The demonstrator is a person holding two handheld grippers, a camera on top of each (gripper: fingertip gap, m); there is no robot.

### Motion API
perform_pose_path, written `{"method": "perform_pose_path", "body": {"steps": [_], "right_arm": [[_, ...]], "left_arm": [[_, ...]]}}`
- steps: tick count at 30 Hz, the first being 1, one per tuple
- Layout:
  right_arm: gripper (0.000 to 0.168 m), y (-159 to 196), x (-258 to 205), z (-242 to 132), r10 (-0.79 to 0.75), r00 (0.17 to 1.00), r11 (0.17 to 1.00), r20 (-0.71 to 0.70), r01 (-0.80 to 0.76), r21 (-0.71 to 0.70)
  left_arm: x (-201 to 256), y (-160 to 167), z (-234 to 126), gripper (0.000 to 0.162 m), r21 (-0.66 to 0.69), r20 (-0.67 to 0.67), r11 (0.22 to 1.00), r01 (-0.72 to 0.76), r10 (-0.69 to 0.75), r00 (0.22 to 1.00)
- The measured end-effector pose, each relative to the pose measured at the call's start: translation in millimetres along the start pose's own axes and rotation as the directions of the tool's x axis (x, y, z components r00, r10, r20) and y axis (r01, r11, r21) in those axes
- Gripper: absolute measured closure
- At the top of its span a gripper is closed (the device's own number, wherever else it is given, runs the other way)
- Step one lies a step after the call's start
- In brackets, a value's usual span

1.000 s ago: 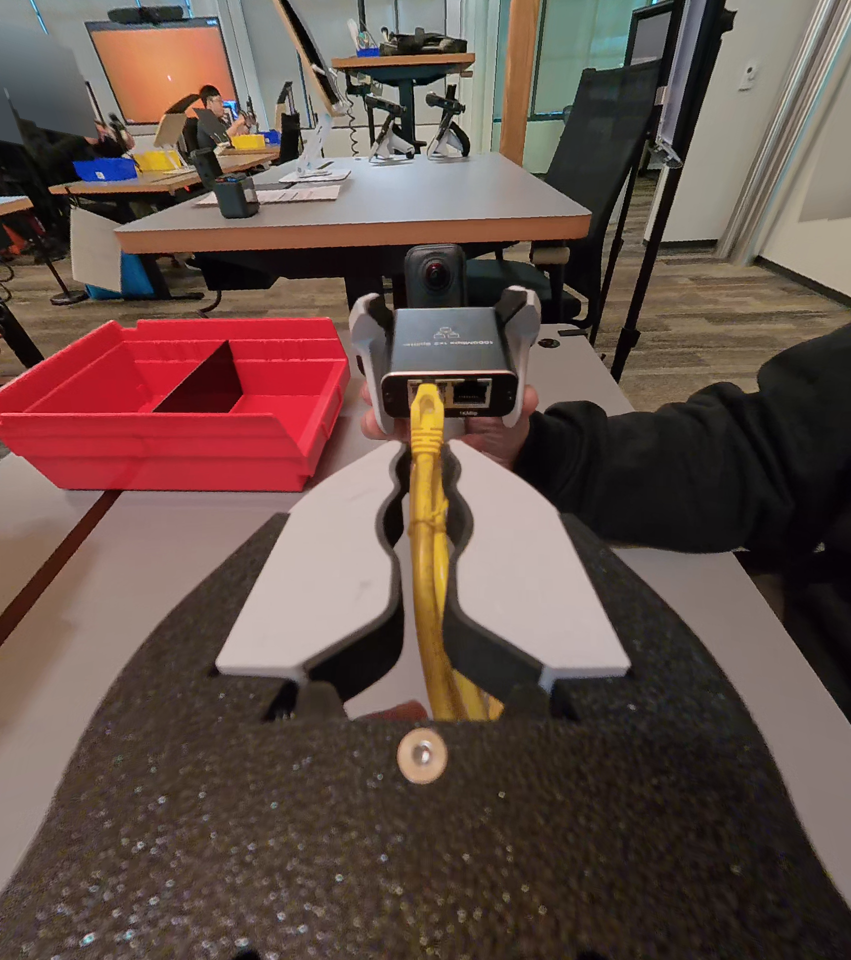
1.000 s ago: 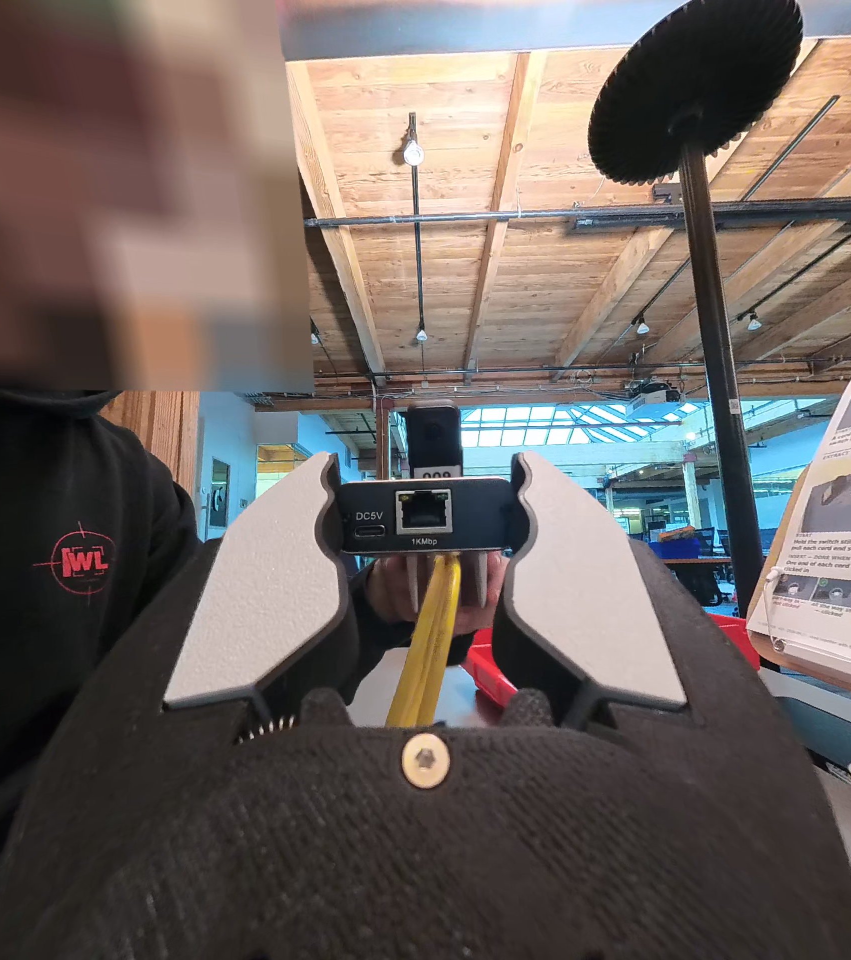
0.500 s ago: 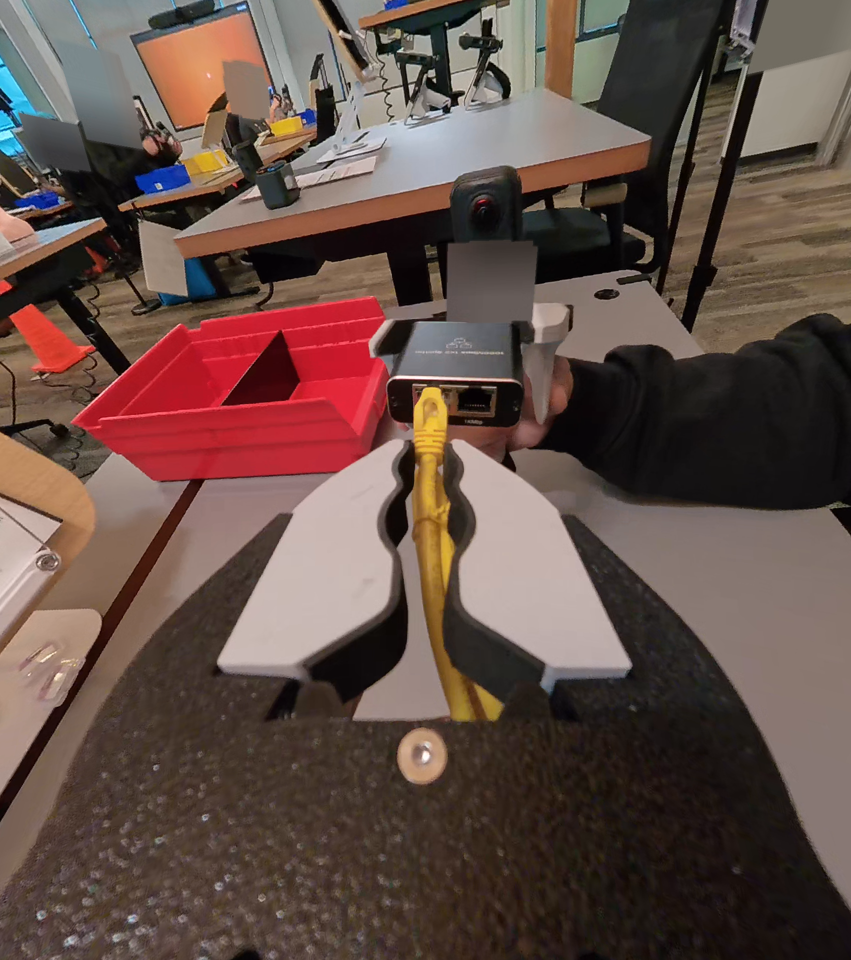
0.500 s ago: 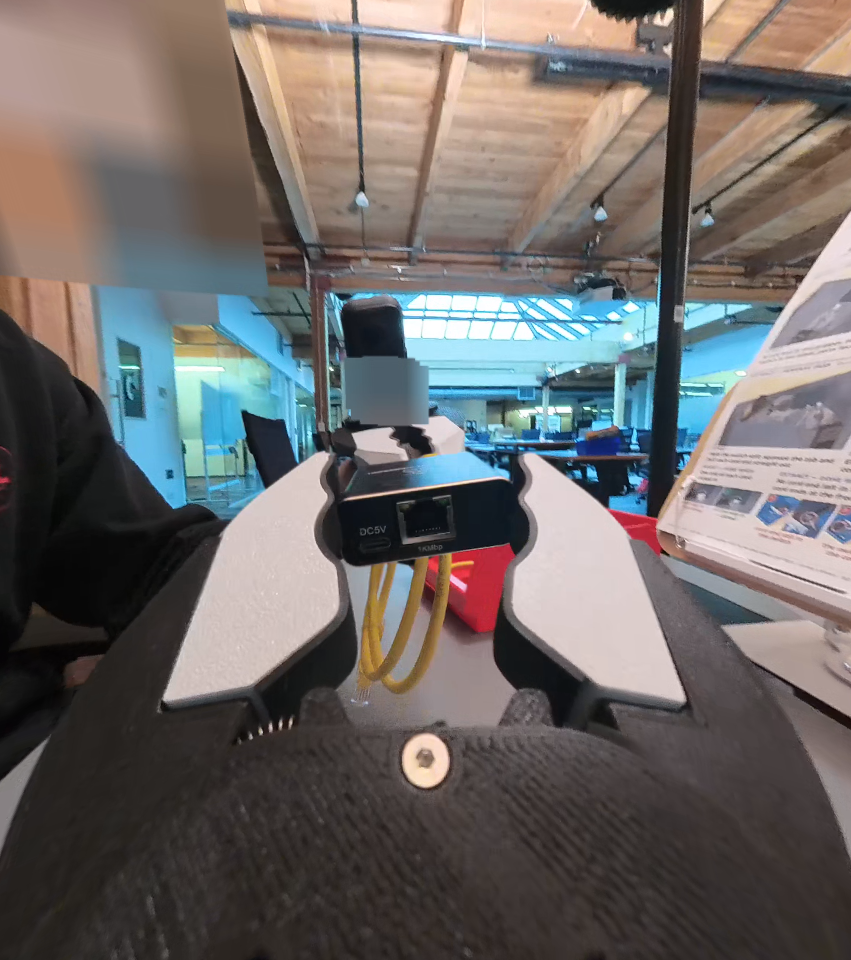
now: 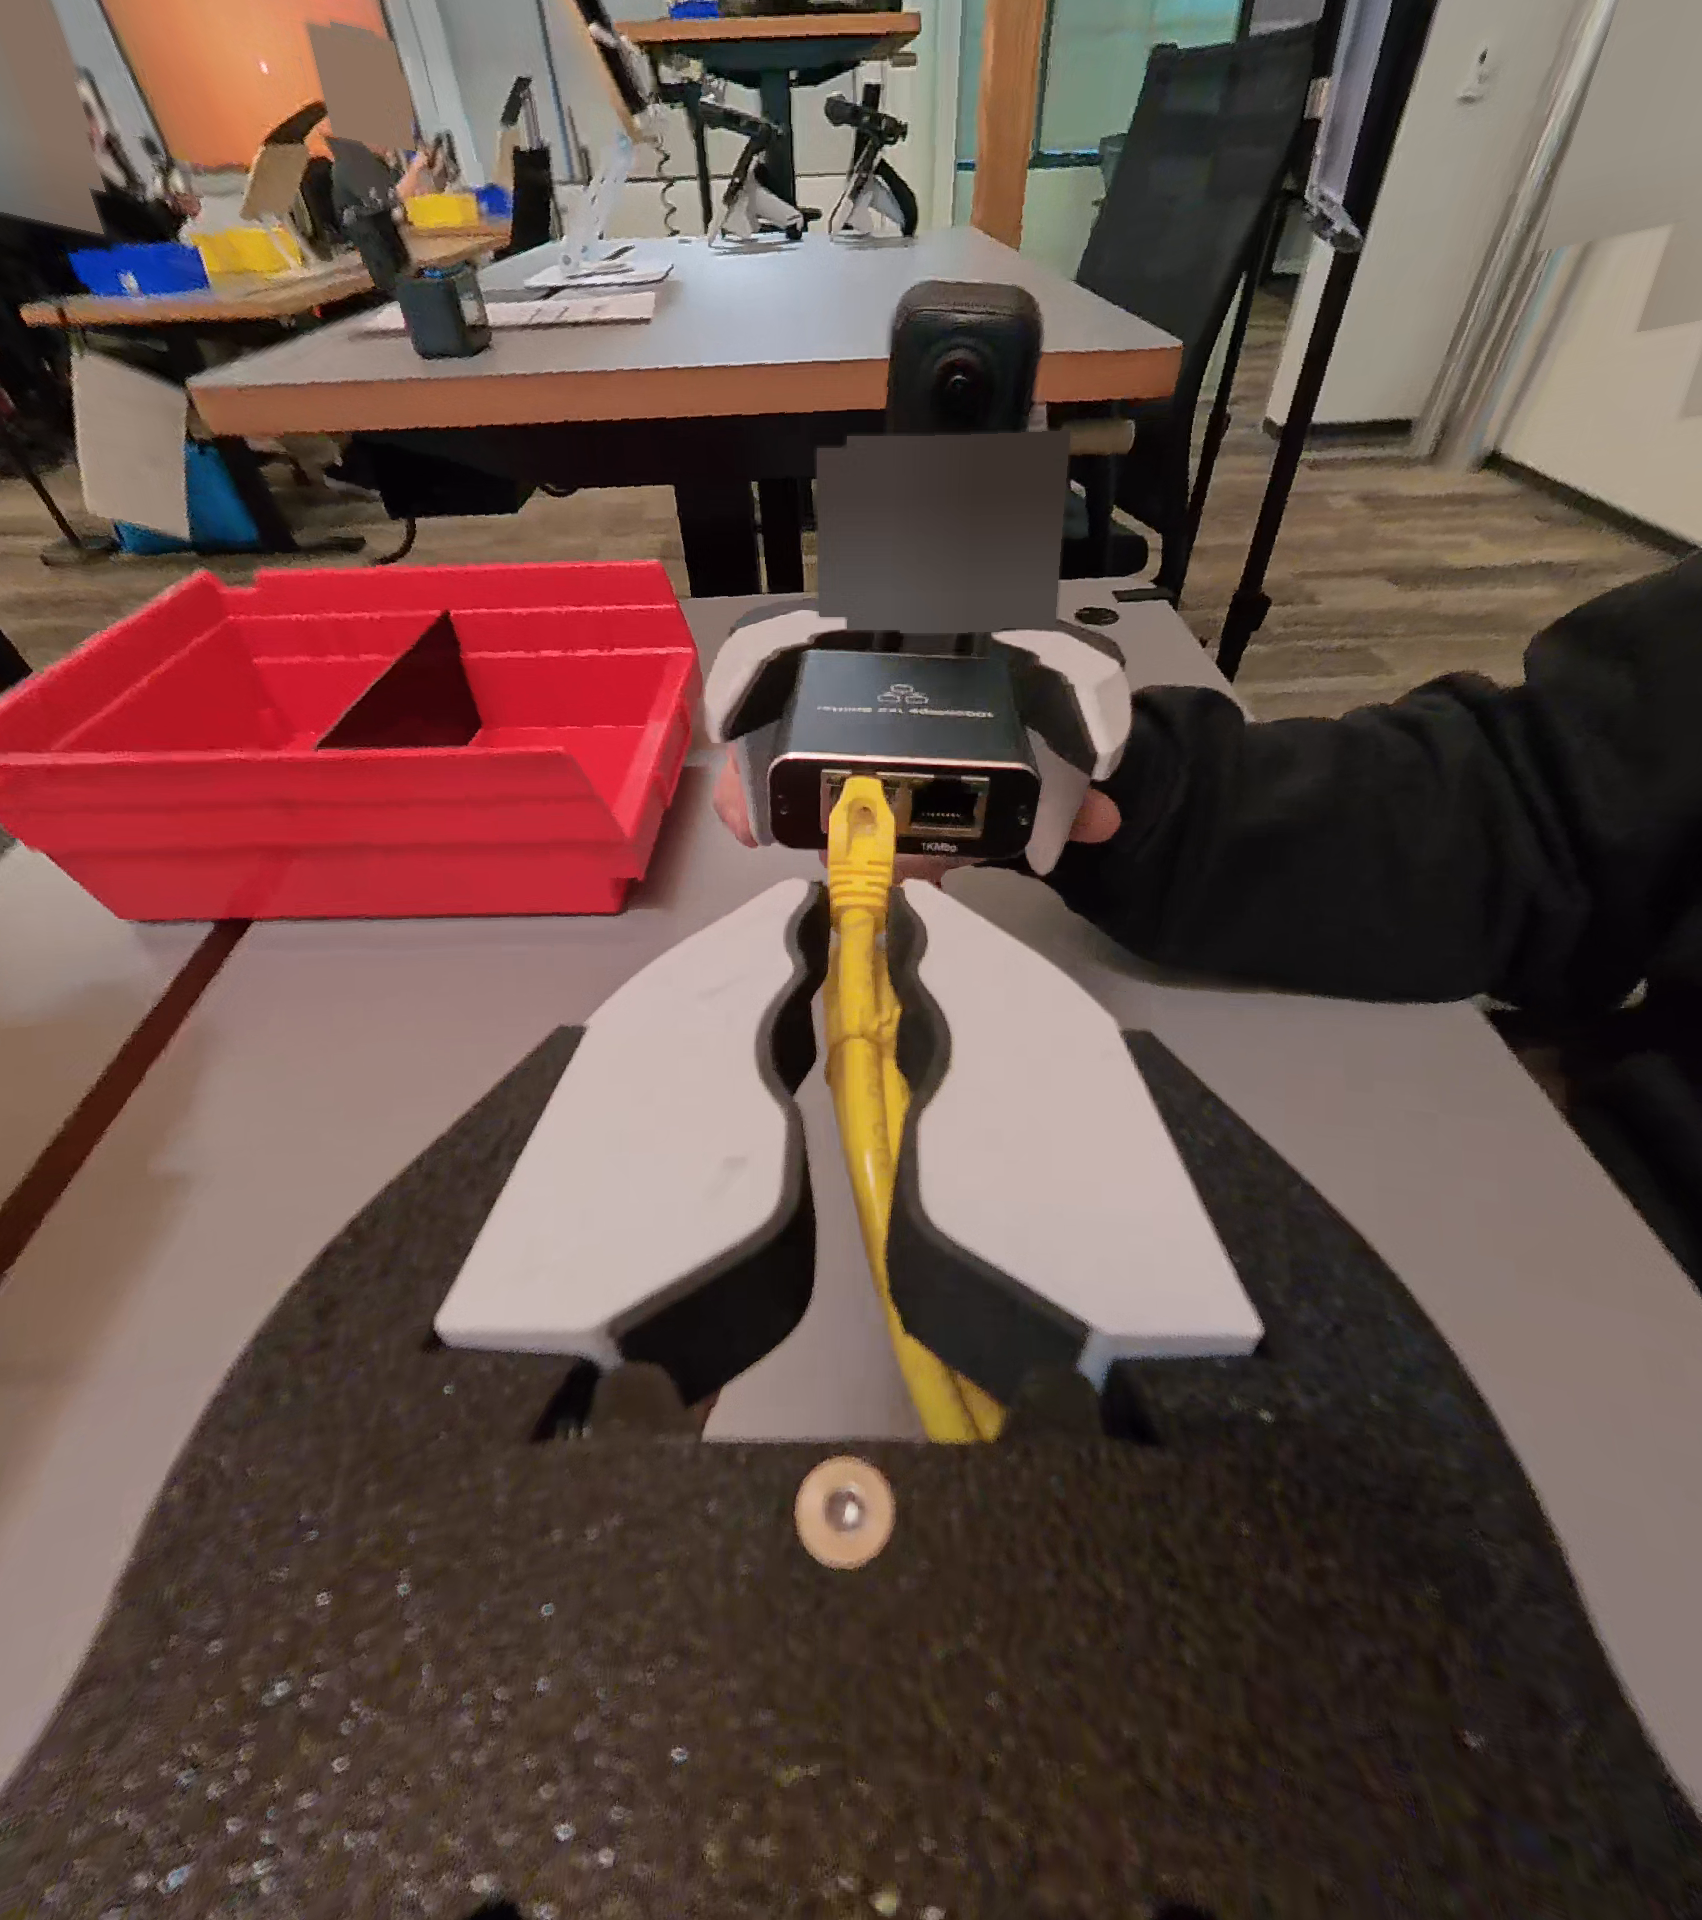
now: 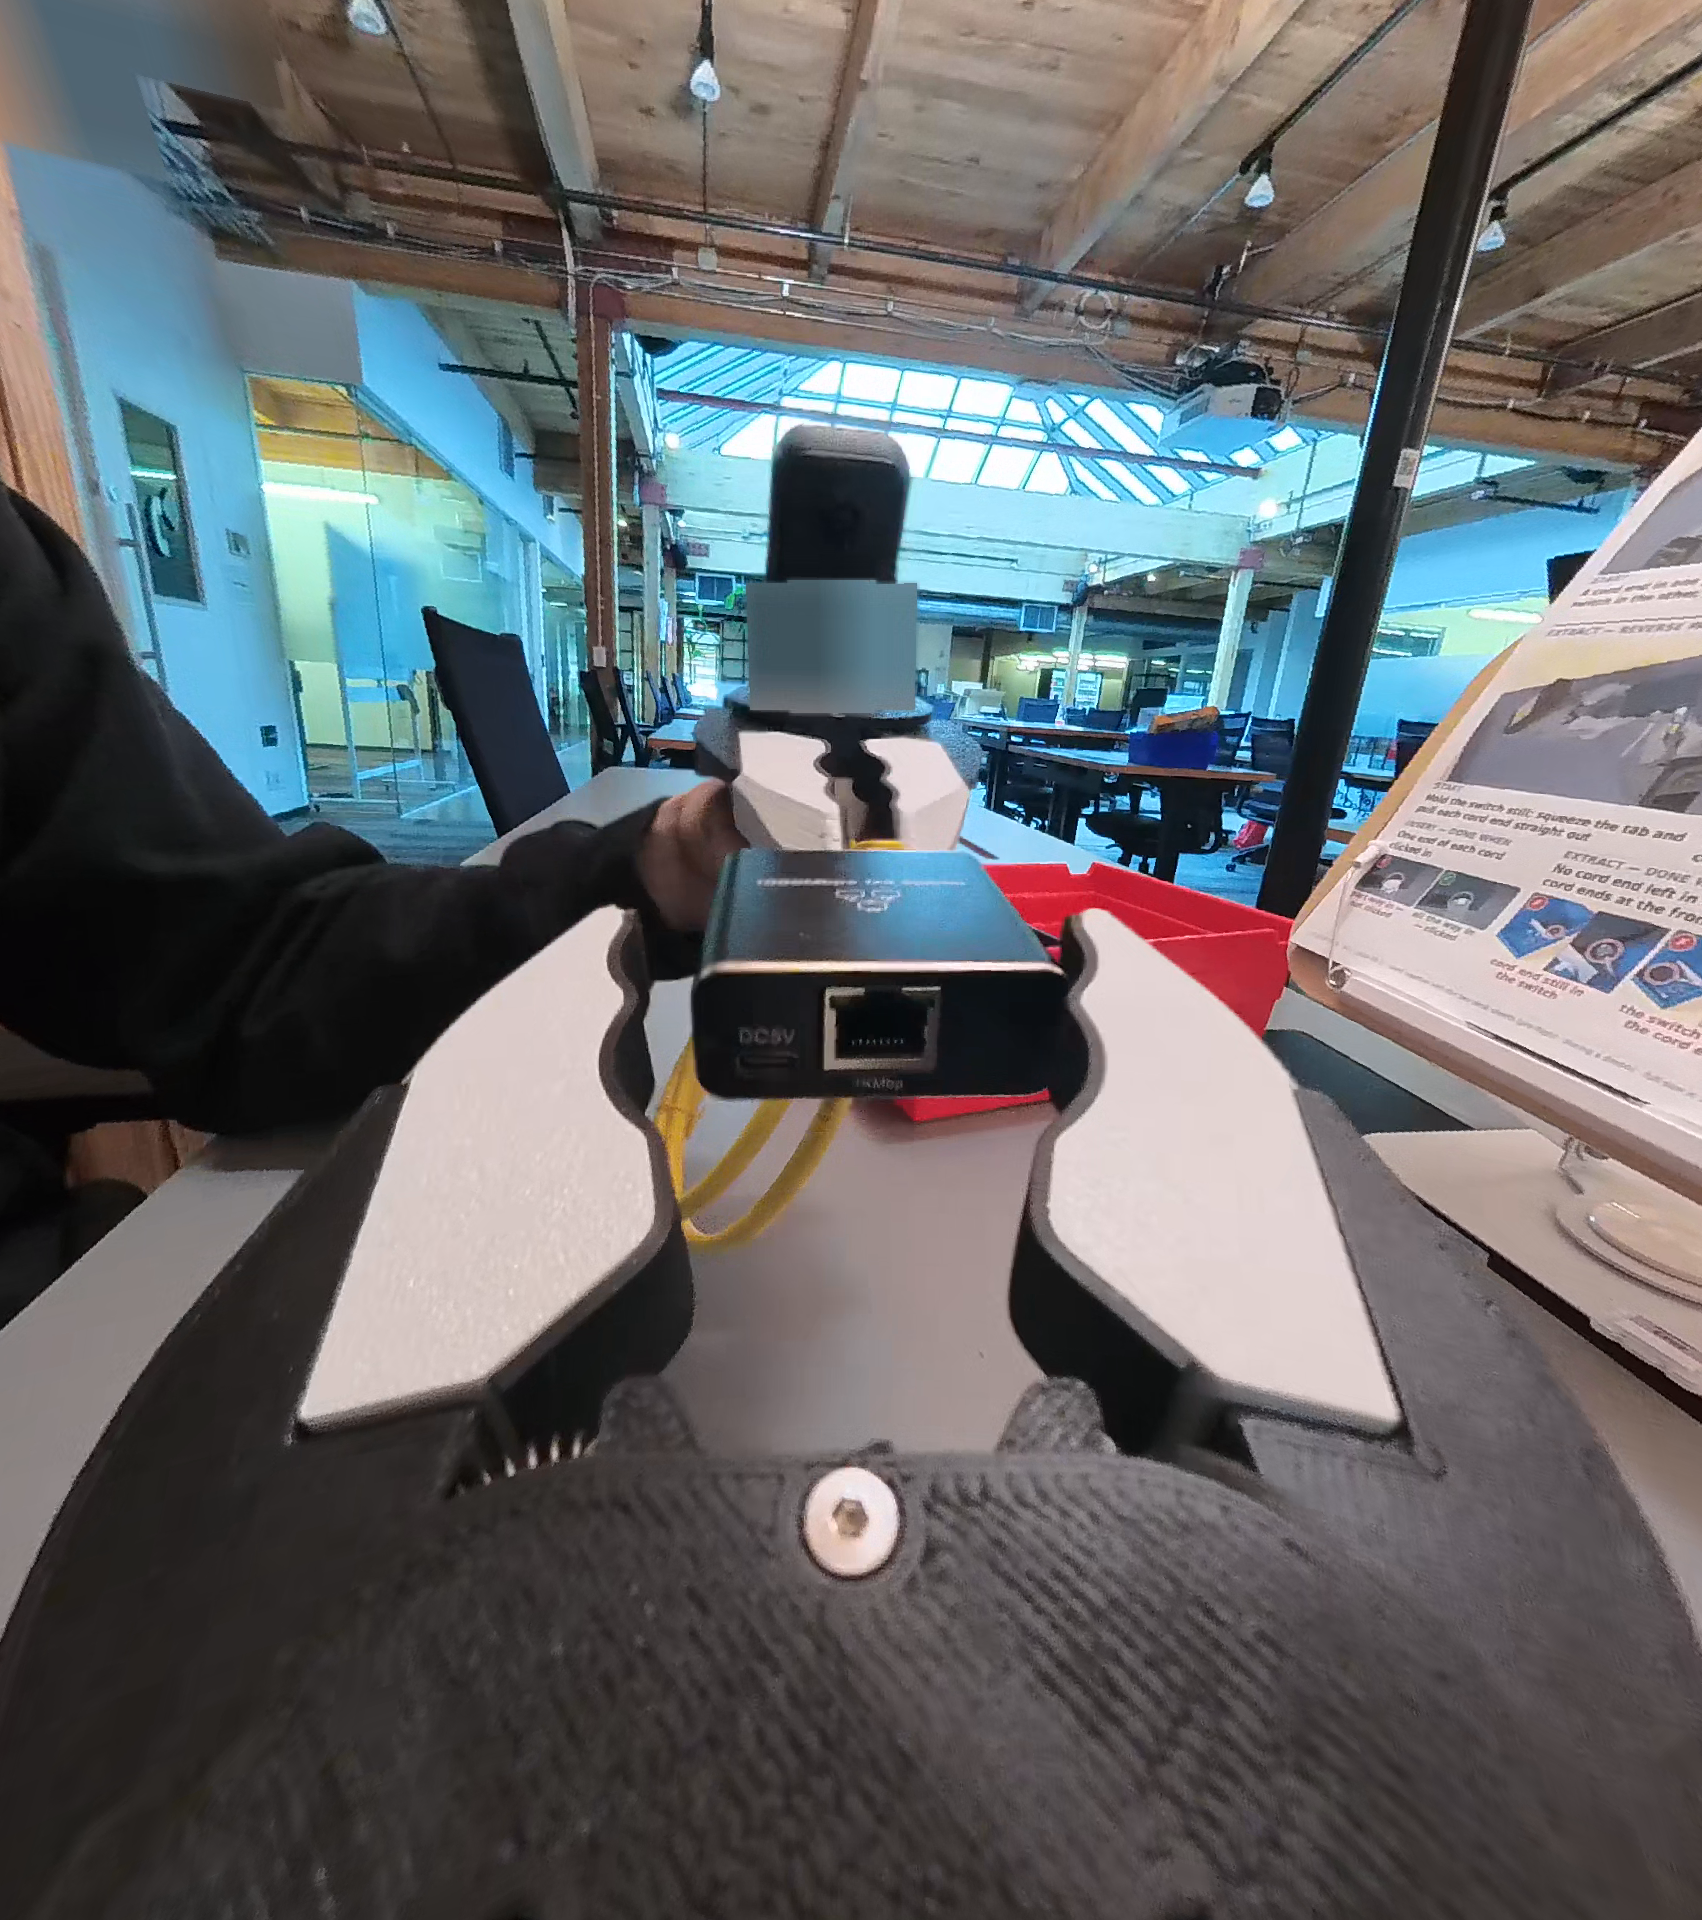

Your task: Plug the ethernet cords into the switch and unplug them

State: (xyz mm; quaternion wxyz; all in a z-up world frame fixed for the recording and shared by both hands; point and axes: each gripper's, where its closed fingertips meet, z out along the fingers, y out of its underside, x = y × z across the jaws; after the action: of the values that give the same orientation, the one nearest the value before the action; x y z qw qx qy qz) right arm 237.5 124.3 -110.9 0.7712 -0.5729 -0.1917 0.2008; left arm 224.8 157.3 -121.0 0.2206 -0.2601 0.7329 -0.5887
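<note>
My left gripper [image 5: 857,906] is shut on a yellow ethernet cord [image 5: 868,1091] just behind its plug [image 5: 862,831]. The plug sits in the left front port of a small black switch [image 5: 904,717]; the port beside it is empty. My right gripper [image 6: 852,925] is shut on the switch [image 6: 878,935] from its sides, and its white fingers [image 5: 1086,717] show in the left wrist view. The switch's near face in the right wrist view has one empty port. The cord [image 6: 753,1174] hangs in loops under the switch. The left gripper [image 6: 847,800] shows beyond it.
A red divided bin [image 5: 307,790] stands on the grey table [image 5: 1346,1195], left of the switch in the left wrist view. A tilted instruction sheet on a stand [image 6: 1605,831] is at the right in the right wrist view. The person's black sleeve [image 5: 1398,831] reaches in from the right. My hands' fingertips stand some 5 centimetres from each other.
My right gripper has tilted down from facing the ceiling to about level, still holding the switch. My left gripper has stayed shut on the cord with the plug at the port.
</note>
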Motion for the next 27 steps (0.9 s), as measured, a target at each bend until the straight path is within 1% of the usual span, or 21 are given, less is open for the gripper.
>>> {"method": "perform_pose_path", "body": {"steps": [2, 3, 6, 14, 17, 20, 23, 27], "right_arm": [[0.092, 0.7, -1.0, 1.5, 0.023, 1.000, 1.000, 0.010, -0.023, 0.004], [0.096, 0.7, -1.3, 1.8, 0.026, 1.000, 1.000, 0.015, -0.026, 0.006], [0.096, -2.4, -4.0, 2.9, 0.032, 0.999, 0.999, 0.028, -0.032, 0.023], [0.092, 6.1, -11.8, 7.7, 0.005, 0.998, 1.000, 0.067, -0.003, -0.023], [0.093, 8.5, -9.9, 8.9, -0.021, 0.999, 0.999, 0.048, 0.023, -0.040], [0.093, 13.9, -10.2, 8.6, -0.047, 0.998, 0.995, 0.052, 0.052, -0.089], [0.093, 14.6, -10.3, 10.1, -0.031, 0.998, 0.995, 0.055, 0.036, -0.095], [0.093, 25.8, -10.3, 11.1, -0.003, 0.998, 0.986, 0.058, 0.012, -0.164]], "left_arm": [[3.6, 1.3, 0.3, 0.151, -0.009, -0.012, 0.998, -0.054, 0.054, 0.998], [4.8, 2.4, 0.5, 0.152, -0.020, -0.016, 0.998, -0.066, 0.066, 0.998], [8.3, 2.0, 0.4, 0.152, -0.016, -0.031, 0.995, -0.098, 0.097, 0.995], [12.2, 3.3, 0.2, 0.152, -0.005, -0.070, 0.996, -0.088, 0.088, 0.994], [9.2, 4.6, 0.4, 0.152, -0.014, -0.060, 0.998, -0.060, 0.059, 0.996], [9.0, 4.8, 0.3, 0.152, -0.028, -0.048, 0.997, -0.073, 0.072, 0.996], [9.0, 1.9, -1.2, 0.152, -0.020, -0.042, 0.997, -0.069, 0.068, 0.997], [8.1, 3.2, -2.7, 0.152, -0.020, -0.047, 0.998, -0.052, 0.051, 0.998]]}}
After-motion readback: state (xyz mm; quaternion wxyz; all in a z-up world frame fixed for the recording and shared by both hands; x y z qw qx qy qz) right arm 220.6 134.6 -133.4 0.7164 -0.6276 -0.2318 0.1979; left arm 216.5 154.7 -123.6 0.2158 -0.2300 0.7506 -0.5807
